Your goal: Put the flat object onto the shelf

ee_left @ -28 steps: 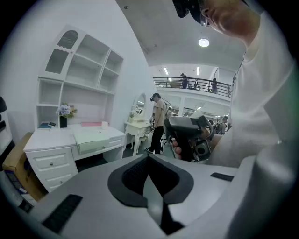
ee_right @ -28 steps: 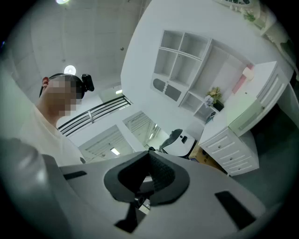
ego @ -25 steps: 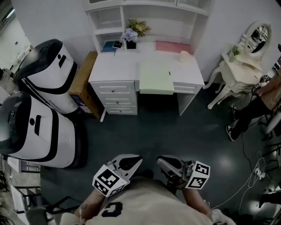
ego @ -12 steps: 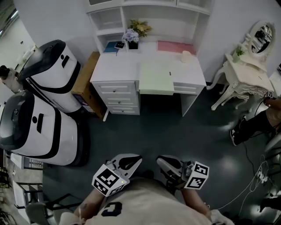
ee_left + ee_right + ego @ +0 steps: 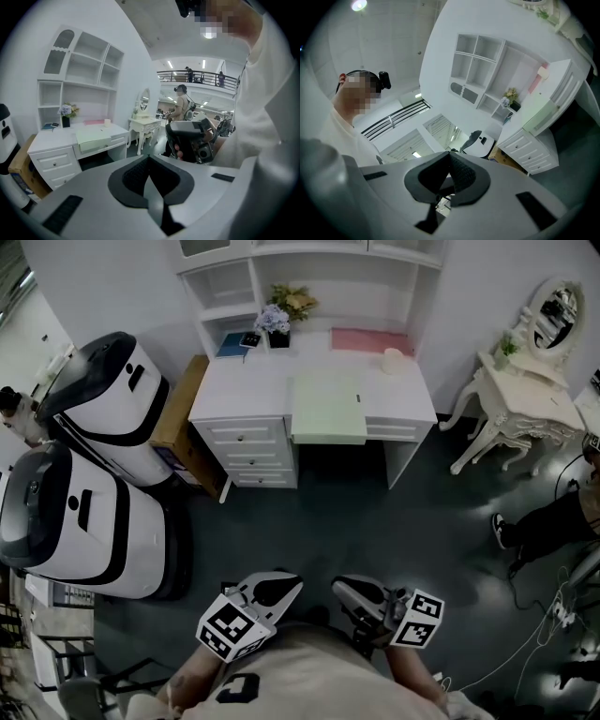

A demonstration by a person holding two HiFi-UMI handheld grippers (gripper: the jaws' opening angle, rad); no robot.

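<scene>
- The left gripper (image 5: pixel 279 586) is held low against the person's pale shirt (image 5: pixel 300 681); in the left gripper view its two dark pads (image 5: pixel 140 171) are pressed together with nothing between them
- The right gripper (image 5: pixel 352 591) sits just beside it, also close to the body; the right gripper view shows its jaws clenched at the tips and empty
- Each gripper carries a cube with black-and-white square markers (image 5: pixel 231 626); these are patterns, not readable words
- The flat object (image 5: pixel 328 406), pale green, lies on the white desk (image 5: pixel 242 382) with its front edge overhanging the desk; a small dark mark near its right edge is too small to read; it is well apart from both grippers, across dark floor (image 5: pixel 347 521)
- The shelf (image 5: pixel 225 285) is the white hutch standing on the back of the desk, its open compartments above the desktop
- At the back of the desk: a blue book (image 5: pixel 232 343) with a small dark item on it, a pot of flowers (image 5: pixel 277 321), a pink flat piece (image 5: pixel 369 340) and a small cream thing (image 5: pixel 394 357)
- Left of the desk lean a cardboard box (image 5: pixel 181 418) and two large white-and-black machines (image 5: pixel 98 404); their black marks are shapes, not lettering
- A white vanity table with an oval mirror (image 5: pixel 521 395) stands at the right; a person's leg (image 5: pixel 548 526) shows near it
- The shirt bears a dark printed figure (image 5: pixel 242 687), only partly visible and unreadable
</scene>
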